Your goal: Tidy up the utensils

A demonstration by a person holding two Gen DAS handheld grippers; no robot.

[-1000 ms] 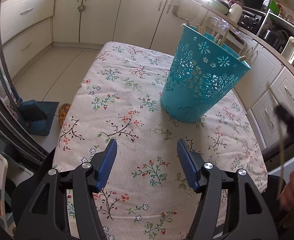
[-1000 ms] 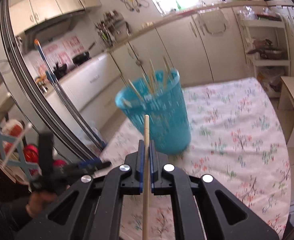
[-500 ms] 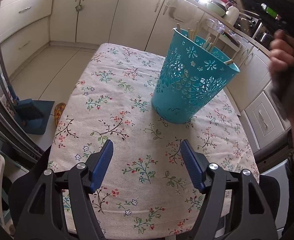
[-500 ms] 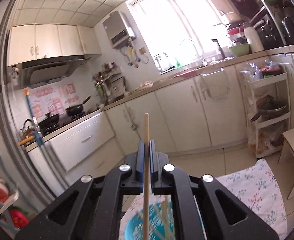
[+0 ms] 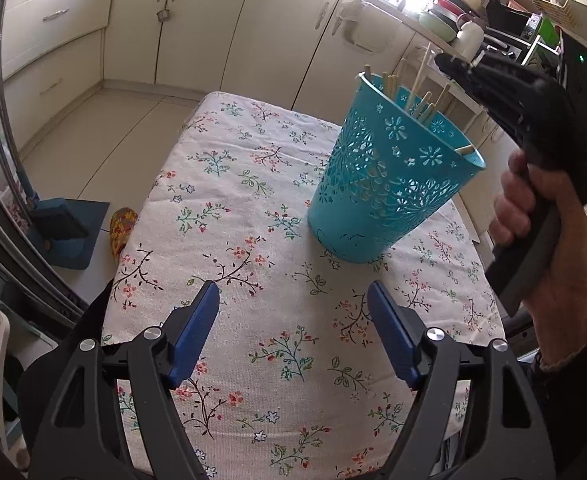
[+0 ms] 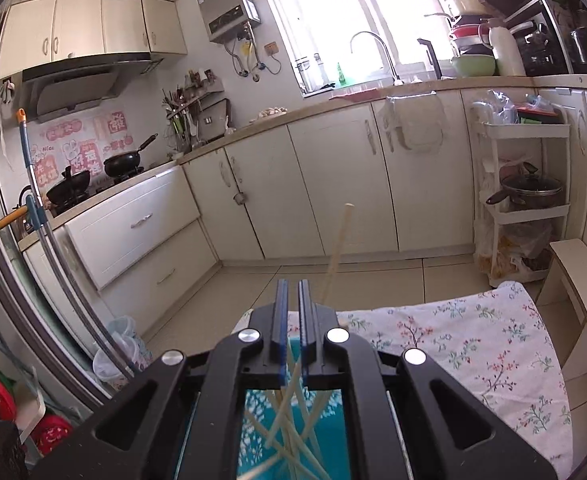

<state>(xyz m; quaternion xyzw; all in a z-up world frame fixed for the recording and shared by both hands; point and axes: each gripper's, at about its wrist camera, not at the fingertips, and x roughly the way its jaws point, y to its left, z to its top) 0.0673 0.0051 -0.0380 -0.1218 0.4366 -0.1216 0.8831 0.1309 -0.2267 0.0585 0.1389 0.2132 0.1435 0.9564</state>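
Note:
A turquoise cut-out basket stands on the flowered tablecloth and holds several wooden chopsticks. My right gripper, held in a hand, hovers just above the basket's far rim. In the right wrist view its jaws are shut to a thin slit with nothing in it. One pale chopstick leans blurred just right of them, its lower end in the basket. That chopstick rises above the others. My left gripper hangs over the cloth, short of the basket; its jaws are opening, nothing between them.
Cream kitchen cabinets run behind the table. A blue dustpan with a broom sits on the floor at the left. A white trolley rack and a wooden stool stand beyond the table's far end.
The right gripper swung from the table's side to above the basket. The chopstick once clamped upright between its pads now leans outside them. The left jaws have spread wider.

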